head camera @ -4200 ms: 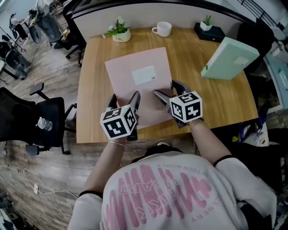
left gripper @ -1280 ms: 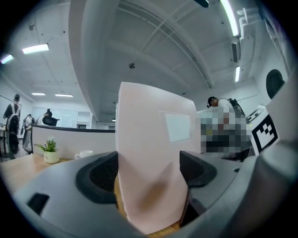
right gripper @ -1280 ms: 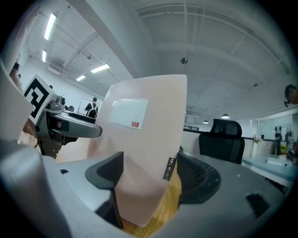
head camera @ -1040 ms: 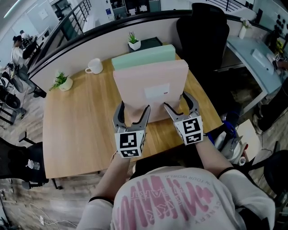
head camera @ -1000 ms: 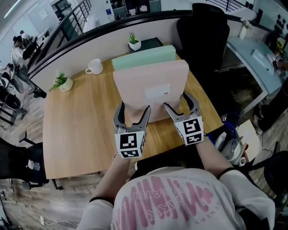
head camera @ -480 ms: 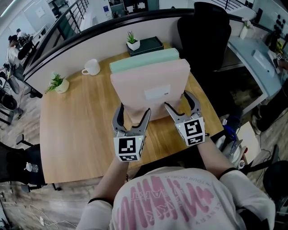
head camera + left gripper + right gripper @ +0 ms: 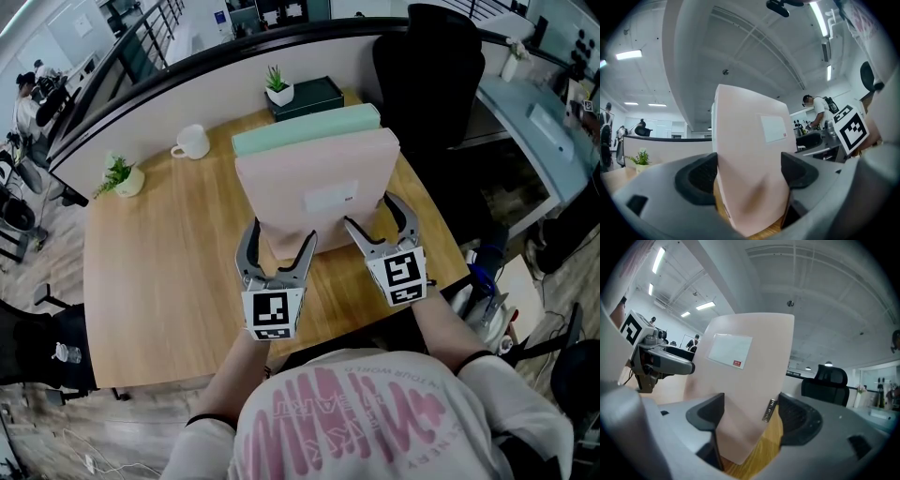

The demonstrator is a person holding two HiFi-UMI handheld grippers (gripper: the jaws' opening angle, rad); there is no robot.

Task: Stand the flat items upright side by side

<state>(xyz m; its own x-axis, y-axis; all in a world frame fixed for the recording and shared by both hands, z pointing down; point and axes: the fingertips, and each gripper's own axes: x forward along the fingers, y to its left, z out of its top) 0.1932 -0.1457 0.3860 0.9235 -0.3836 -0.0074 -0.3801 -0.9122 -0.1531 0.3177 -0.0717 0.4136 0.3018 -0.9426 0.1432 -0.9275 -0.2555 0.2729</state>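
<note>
A pink box folder [image 7: 314, 187] with a white label stands upright on the wooden desk [image 7: 159, 272]. It leans back against a green folder [image 7: 305, 129] that stands right behind it. My left gripper [image 7: 278, 246] straddles the pink folder's lower left corner with wide jaws, and my right gripper [image 7: 382, 217] straddles its lower right corner the same way. In the left gripper view the pink folder [image 7: 750, 140] fills the gap of the left gripper [image 7: 750, 173]. In the right gripper view a sliver of desk shows between the pink folder [image 7: 745, 366] and the right pad of the right gripper [image 7: 752, 416].
A white mug [image 7: 192, 142] and a small potted plant [image 7: 120, 174] stand at the desk's back left. Another small plant [image 7: 278, 87] sits on a dark box [image 7: 314, 94] behind the folders. A black chair [image 7: 427, 56] stands past the desk's right end.
Four seconds ago the pink folder lay flat mid-desk and the green one leaned at the right; now both stand together. Over the last second folder and grippers barely moved.
</note>
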